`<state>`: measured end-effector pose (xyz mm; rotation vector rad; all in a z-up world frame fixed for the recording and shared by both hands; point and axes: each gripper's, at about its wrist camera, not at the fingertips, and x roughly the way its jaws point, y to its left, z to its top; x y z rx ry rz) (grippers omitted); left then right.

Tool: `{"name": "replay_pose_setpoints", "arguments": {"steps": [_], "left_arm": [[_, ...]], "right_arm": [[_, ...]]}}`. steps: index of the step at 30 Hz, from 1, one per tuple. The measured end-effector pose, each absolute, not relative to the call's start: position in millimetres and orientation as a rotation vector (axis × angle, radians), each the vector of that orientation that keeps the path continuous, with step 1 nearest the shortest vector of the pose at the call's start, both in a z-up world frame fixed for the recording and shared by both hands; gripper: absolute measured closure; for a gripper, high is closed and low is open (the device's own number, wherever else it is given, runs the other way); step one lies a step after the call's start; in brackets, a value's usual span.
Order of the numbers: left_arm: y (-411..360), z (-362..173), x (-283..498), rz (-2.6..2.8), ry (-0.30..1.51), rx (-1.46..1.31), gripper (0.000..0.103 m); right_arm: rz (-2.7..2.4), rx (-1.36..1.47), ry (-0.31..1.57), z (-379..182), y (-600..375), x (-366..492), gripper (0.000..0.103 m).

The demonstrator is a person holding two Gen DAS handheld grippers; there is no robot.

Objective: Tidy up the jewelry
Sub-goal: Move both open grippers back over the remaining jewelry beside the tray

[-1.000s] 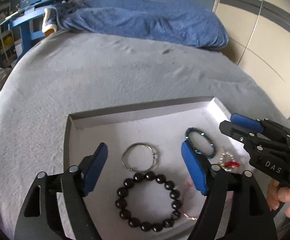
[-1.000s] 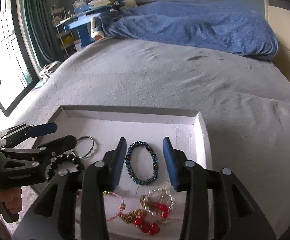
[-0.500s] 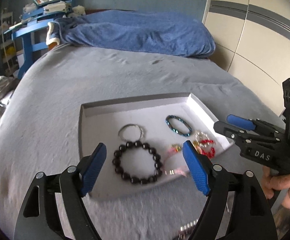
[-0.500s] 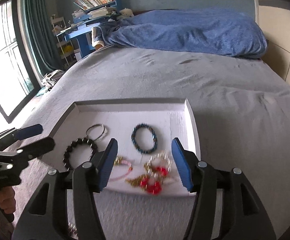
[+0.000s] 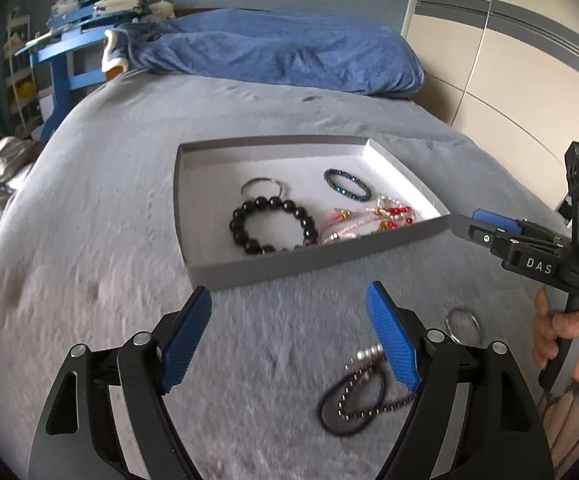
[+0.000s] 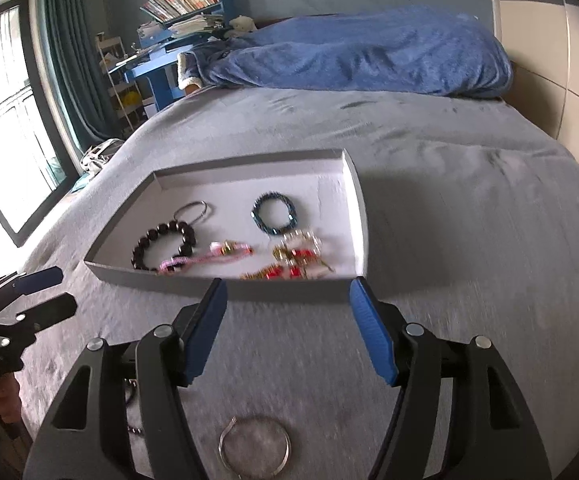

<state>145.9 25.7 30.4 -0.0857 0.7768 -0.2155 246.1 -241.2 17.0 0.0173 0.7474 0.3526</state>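
Two grippers, both empty, hovered short of the tray [image 5: 321, 258].
My left gripper [image 5: 289, 336] gaped wide; my right gripper [image 6: 289, 332] was opening (nothing between), lined up for the silver ring [image 6: 254, 449] on the blanket [image 6: 469, 208].

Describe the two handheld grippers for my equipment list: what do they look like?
Both match: the left gripper and right gripper have black plastic frames with silver pivot screws and textured blue finger pads. From the left camera, the right gripper's body bears white "DAS" lettering, and its upright black mount shows a green light.
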Motion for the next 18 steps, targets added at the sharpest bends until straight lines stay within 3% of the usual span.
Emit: {"name": "replay_pose_setpoints", "arguments": {"steps": [13, 18], "left_arm": [[1, 13, 112, -0.335, 0.803, -0.004, 0.023], [-13, 2, 109, -0.397, 0.842, 0.038, 0.038]], "right_arm": [[0.318, 0.040, 0.764, 1, -270, 218, 0.035], [0.314, 0.042, 0.781, -5, -277, 211, 0.035]]}}
